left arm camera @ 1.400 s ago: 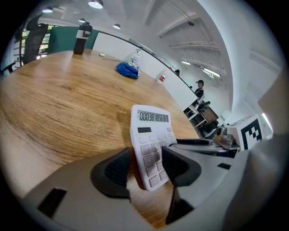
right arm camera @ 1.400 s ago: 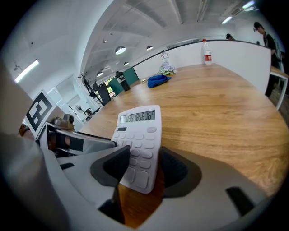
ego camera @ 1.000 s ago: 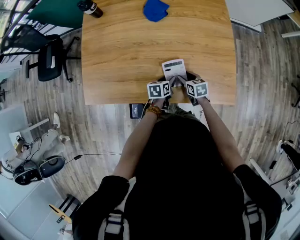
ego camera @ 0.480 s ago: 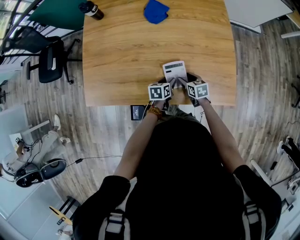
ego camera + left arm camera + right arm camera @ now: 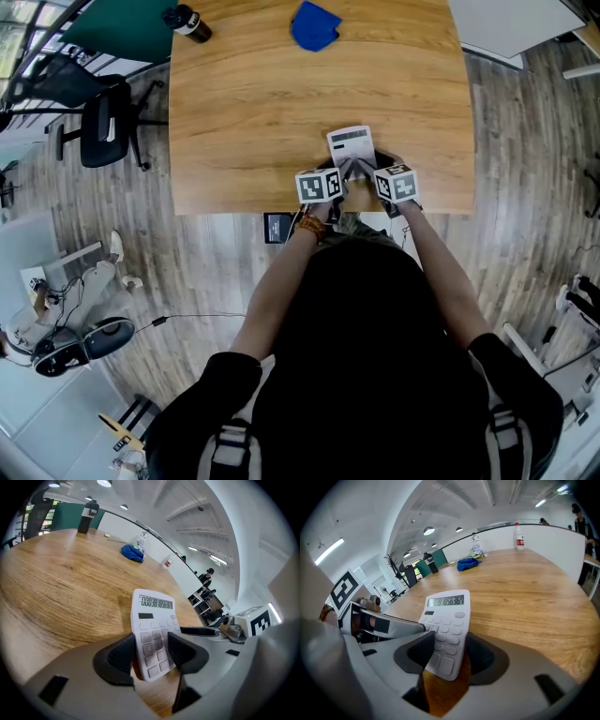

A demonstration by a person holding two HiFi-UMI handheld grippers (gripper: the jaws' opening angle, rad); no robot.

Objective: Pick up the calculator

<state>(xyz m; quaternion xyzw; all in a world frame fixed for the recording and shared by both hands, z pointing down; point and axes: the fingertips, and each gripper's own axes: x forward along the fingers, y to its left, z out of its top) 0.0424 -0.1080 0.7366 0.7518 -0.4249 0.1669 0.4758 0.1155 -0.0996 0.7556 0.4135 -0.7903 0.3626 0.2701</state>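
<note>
White calculator (image 5: 351, 145) clamped at both lower corners
The left hand-held gripper (image 5: 152, 651) and right hand-held gripper (image 5: 447, 651) are both gripping its key end, holding it tilted at the wooden counter (image 5: 244, 112) near edge.

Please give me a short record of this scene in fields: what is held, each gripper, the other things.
Held object: white rectangular plastic calculator, digits on display
Left gripper: fingers shut on calculator's keypad end
Right gripper: fingers shut on same end
Surface: light wooden table
Other things: crumpled blue cloth, dark bottle, both at far edge
</note>
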